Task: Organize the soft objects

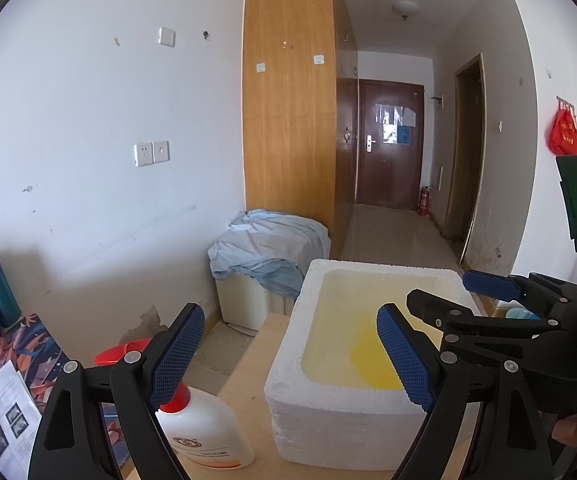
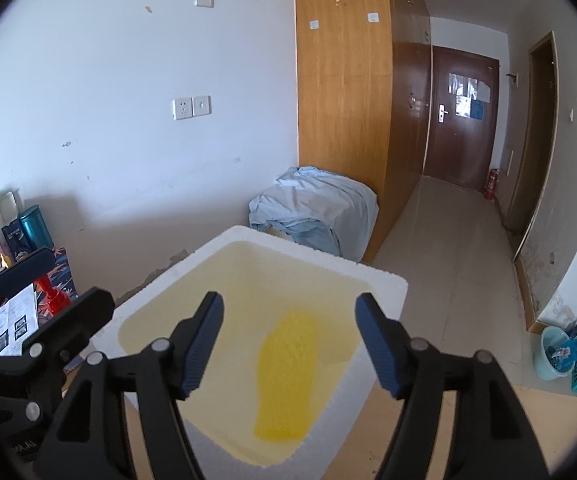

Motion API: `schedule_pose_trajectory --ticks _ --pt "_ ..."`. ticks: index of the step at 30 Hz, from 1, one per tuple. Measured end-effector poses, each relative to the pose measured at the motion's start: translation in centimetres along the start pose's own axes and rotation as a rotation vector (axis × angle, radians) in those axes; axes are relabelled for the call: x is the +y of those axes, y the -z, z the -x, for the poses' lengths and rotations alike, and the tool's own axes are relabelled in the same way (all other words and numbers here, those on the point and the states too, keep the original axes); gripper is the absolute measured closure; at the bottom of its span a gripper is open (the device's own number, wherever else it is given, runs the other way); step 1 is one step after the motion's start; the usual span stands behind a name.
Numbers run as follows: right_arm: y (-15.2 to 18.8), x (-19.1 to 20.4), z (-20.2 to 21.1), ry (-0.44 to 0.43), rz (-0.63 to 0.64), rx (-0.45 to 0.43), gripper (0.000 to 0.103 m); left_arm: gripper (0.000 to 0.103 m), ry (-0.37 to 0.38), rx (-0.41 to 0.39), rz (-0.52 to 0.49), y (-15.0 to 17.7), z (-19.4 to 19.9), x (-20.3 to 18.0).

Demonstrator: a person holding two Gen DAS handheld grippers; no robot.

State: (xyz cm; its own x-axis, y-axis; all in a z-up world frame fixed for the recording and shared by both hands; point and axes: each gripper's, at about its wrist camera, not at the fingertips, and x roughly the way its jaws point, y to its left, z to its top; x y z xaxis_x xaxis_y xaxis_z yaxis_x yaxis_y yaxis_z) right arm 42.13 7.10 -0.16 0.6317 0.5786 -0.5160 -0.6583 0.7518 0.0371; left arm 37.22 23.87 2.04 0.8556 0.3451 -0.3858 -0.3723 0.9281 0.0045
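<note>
A white foam box (image 2: 384, 292) sat on a pale wooden table (image 1: 244, 380), and a yellow sponge (image 2: 286, 376) lay flat on the box's floor, near the side closest to the cameras. The right gripper (image 2: 290, 344) hung over the box with its blue-padded fingers (image 2: 202, 344) spread apart, the sponge lying free below and between them and nothing pressed between the pads. The left gripper (image 1: 290, 356) hovered beside the box with its fingers also spread wide and empty, a white bottle with a red cap (image 1: 204, 428) just beneath its left finger. Judging from this, one soft item was already put away in the box, and that placement looked finished. No other loose soft item was visible on the table itself; a rumpled pale blue cloth (image 2: 316, 204) lay draped over a low unit by the wooden wardrobe (image 2: 344, 100), well apart from the box. Whether more items remained to be sorted could not be told from these views.
</note>
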Motion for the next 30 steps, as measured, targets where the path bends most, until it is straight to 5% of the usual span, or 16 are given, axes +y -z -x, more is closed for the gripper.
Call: schedule_pose_trajectory --ticks 13,20,30 --pt "0.0 0.1 2.2 0.039 -0.018 -0.007 0.024 0.015 0.016 -0.005 0.003 0.1 1.1 -0.4" --pt "0.5 0.0 5.8 0.075 -0.043 -0.055 0.012 0.014 0.031 -0.016 -0.019 0.2 3.5 -1.2" --pt "2.5 -0.6 10.8 0.098 -0.088 -0.067 0.011 0.005 0.067 -0.050 -0.033 0.9 8.6 -2.6"
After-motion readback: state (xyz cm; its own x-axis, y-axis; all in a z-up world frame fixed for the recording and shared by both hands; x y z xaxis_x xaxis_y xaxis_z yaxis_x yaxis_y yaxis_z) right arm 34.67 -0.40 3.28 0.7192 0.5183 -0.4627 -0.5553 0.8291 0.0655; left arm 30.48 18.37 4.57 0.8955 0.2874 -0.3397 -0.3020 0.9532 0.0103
